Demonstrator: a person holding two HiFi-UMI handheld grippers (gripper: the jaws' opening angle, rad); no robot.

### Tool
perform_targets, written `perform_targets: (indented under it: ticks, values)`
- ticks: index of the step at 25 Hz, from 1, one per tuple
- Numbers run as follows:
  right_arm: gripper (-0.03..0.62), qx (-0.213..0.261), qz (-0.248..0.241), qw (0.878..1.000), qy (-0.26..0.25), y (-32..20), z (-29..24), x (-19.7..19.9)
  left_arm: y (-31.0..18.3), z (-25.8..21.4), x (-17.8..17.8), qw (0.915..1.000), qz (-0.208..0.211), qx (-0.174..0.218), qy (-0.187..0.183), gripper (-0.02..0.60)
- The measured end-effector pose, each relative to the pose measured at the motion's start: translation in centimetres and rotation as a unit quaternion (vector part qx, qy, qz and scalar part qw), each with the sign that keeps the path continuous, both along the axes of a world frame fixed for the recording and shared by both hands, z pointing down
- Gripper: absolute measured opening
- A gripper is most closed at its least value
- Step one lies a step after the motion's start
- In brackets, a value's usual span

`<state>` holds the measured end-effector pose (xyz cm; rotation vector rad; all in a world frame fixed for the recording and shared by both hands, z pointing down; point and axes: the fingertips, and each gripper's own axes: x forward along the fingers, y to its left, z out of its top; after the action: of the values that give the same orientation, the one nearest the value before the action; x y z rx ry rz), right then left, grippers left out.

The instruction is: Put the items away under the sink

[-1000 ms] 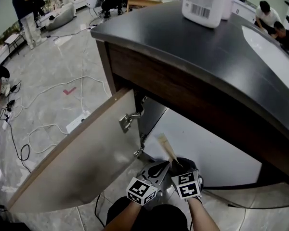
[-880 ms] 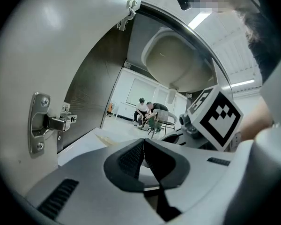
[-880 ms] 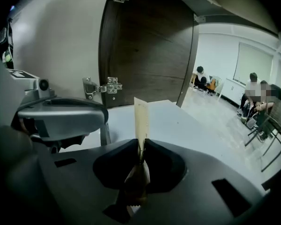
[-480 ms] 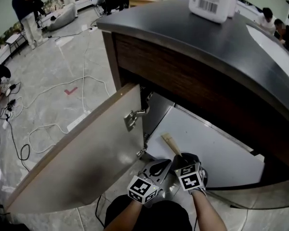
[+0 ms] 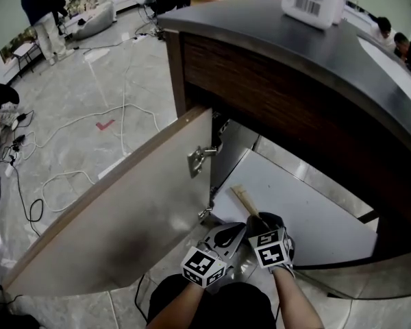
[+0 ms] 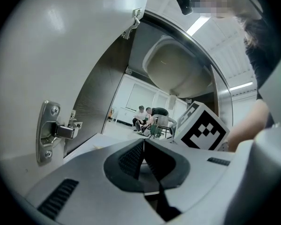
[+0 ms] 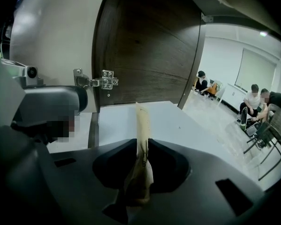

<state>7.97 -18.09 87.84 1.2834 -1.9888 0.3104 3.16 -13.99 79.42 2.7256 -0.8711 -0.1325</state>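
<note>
1. Pale tan paper, a long flat packet [image 7: 143, 125], stands pinched between the closed jaws of my right gripper [image 7: 141, 144], at the cabinet mouth.
2. My left gripper [image 6: 144, 142] is closed on nothing, just beside the right.
3. The grey cabinet door [image 5: 123, 218] under the dark countertop [image 5: 260, 40] hangs wide open.
4. I judge the opening done and the packet not yet laid on the white cabinet floor [image 5: 301, 214].
5. A white plastic jug [image 5: 312, 2] on the countertop probably waits too.
</note>
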Motion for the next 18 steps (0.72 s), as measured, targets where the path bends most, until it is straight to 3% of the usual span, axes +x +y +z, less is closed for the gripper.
perform_targets:
  ticks: [8,18]
  values:
    - [0.089,0.028,0.001,0.999,-0.016,0.3,-1.5,0.4,0.1,-0.5,0.5,0.9999,0.000,0.005,0.011,0.008]
    - [0.074,0.088,-0.021,0.995,-0.042,1.7,-5.2,-0.9,-0.2,1.0,0.2,0.9997,-0.023,-0.007,-0.009,0.009]
